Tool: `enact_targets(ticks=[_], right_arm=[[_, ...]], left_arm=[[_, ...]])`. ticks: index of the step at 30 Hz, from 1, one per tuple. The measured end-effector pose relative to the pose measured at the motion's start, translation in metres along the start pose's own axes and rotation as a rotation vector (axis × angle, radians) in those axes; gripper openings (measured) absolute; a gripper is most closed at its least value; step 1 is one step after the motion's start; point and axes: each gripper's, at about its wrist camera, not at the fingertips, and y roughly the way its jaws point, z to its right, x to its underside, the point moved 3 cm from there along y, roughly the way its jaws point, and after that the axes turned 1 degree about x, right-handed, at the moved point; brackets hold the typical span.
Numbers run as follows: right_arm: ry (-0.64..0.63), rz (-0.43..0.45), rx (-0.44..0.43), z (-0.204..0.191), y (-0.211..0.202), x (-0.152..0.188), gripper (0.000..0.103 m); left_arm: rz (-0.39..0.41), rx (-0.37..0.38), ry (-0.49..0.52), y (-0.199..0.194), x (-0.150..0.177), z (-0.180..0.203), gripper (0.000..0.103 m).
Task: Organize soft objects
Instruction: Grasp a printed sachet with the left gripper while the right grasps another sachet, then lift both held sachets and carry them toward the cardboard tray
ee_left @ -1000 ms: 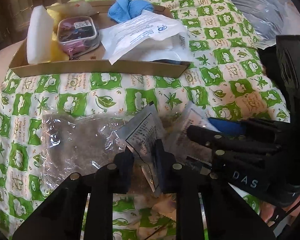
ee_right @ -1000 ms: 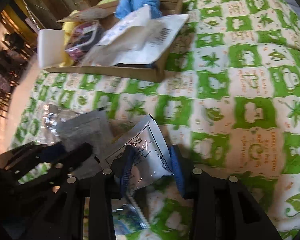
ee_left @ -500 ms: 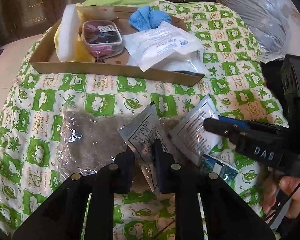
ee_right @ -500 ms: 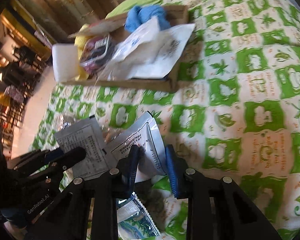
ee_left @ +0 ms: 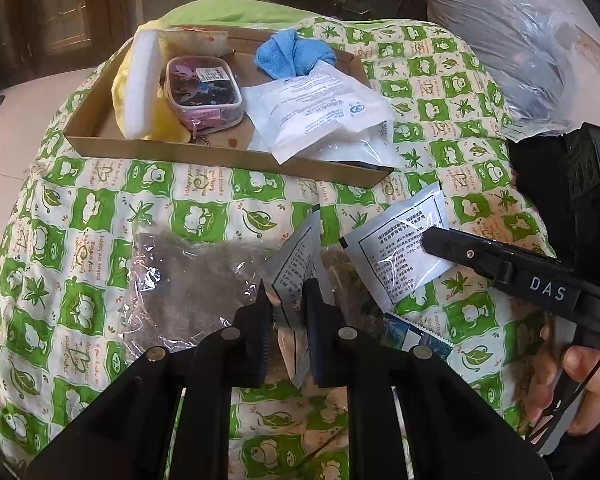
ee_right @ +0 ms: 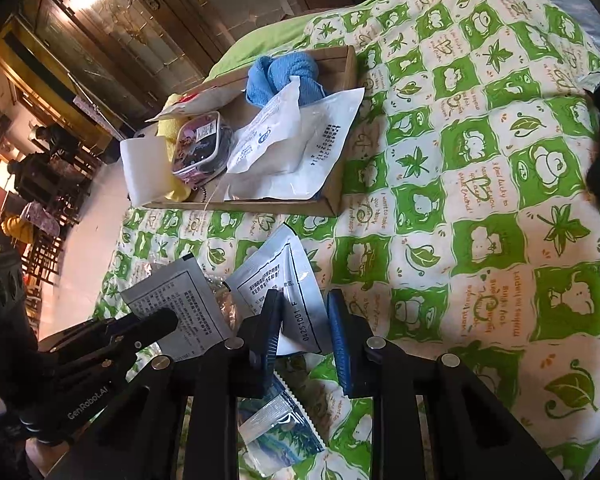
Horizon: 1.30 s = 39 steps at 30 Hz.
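Two white printed sachets are held up over the green-and-white quilt (ee_left: 100, 208). My left gripper (ee_left: 286, 320) has its jaws closing on the left sachet (ee_left: 296, 264), pads pressed on its lower edge. My right gripper (ee_right: 302, 320) is closing too, with the other sachet (ee_right: 276, 276) pinched between its blue pads. In the left wrist view the right gripper (ee_left: 432, 236) reaches in from the right over its sachet (ee_left: 396, 252). The left gripper (ee_right: 160, 320) and its sachet (ee_right: 180, 300) show at the lower left of the right wrist view.
A clear bag of grey stuff (ee_left: 188, 280) and a blue-green sachet (ee_left: 412, 336) lie under the grippers. Behind them a cardboard tray (ee_left: 220, 156) holds a white sponge (ee_left: 140, 88), a pink pouch (ee_left: 204, 92), a blue cloth (ee_left: 292, 56) and white packets (ee_left: 320, 108). A plastic-wrapped bundle (ee_left: 500, 28) sits far right.
Both grippers have risen with their sachets, which have come apart from each other. The right jaws have narrowed onto their sachet. The blue-green sachet now lies uncovered below.
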Motion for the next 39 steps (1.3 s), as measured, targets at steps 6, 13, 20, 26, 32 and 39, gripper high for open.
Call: enact_targets(ticks=[6,13,20,26,32,39], right_arm=[[-0.004,-0.003,-0.008,-0.002,-0.003,-0.001,0.023],[-0.008,-0.012,0.008,-0.005,-0.006,0.001,0.023],[-0.024,-0.016,0.037,-0.008,-0.010,-0.003,0.023],[-0.042,-0.012,0.055,-0.012,-0.018,-0.010,0.023],[-0.049,-0.006,0.064,-0.012,-0.026,-0.016,0.023],[-0.052,-0.003,0.056,-0.014,-0.030,-0.017,0.023]], left_arm=[[0.009,-0.009,0.006,-0.007,-0.002,0.001,0.012],[0.026,-0.030,0.013,-0.016,-0.005,0.003,0.012],[0.035,-0.053,0.032,-0.022,-0.007,0.004,0.012],[0.040,-0.057,0.037,-0.027,-0.011,0.003,0.012],[0.049,-0.053,0.038,-0.033,-0.015,0.002,0.012],[0.057,-0.048,0.050,-0.037,-0.017,0.005,0.006]])
